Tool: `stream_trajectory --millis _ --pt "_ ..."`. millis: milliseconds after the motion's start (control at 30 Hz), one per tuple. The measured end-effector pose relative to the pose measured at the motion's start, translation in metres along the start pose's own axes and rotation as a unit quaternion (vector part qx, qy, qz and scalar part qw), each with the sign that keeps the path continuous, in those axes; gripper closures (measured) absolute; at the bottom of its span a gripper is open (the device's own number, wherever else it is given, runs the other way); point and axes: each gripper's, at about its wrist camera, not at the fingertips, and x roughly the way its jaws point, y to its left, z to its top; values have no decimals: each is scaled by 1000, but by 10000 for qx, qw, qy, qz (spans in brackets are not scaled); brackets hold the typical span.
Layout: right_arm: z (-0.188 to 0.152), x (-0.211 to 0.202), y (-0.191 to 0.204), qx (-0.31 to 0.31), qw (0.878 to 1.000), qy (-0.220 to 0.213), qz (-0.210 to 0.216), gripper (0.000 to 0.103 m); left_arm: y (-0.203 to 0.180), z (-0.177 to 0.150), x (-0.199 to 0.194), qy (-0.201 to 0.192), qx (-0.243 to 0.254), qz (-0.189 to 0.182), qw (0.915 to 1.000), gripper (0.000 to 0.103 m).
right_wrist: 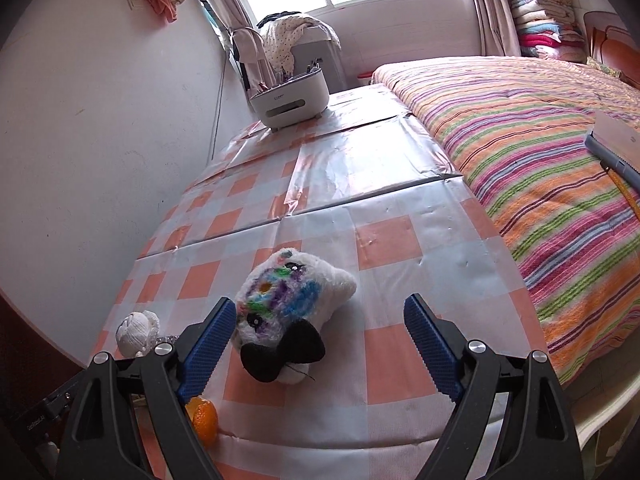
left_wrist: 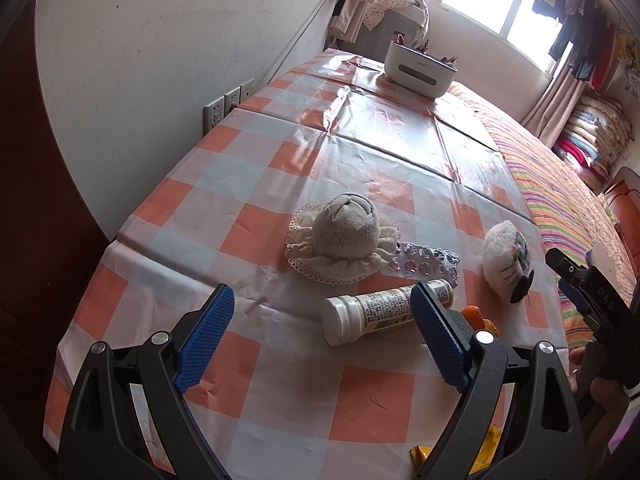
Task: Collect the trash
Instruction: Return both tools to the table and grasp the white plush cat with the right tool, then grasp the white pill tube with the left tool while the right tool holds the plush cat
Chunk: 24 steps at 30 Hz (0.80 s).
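Observation:
In the left wrist view a white-capped pill bottle lies on its side on the checked tablecloth, just ahead of my open left gripper. An empty silver blister pack lies beyond it. Orange peel sits behind the right finger, and a yellow wrapper lies at the near edge. My right gripper is open and empty above a white plush toy. An orange piece lies by its left finger.
A knitted beige hat sits mid-table. A white organiser box stands at the far end. A wall with sockets borders the left. A striped bed lies along the right, with a laptop-like item on it.

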Motion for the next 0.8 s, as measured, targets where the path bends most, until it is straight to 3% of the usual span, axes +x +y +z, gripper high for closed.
stream_trajectory --millis 200,300,533,633,800 --pt "7 17 8 -48 9999 85 136 19 4 3 6 74 -38 14 10000 15" --pt "7 29 18 -297 9994 188 -12 19 5 4 10 150 -90 -52 9998 15" --pt "-2 57 27 -608 9961 645 35 20 4 6 17 262 -159 -187 9994 15" --pt "-6 56 36 -876 9934 702 221 52 -3 6 21 353 2 -244 9991 15" --pt "-9 51 37 -910 9927 725 311 58 -25 5 34 683 726 -421 9941 15"
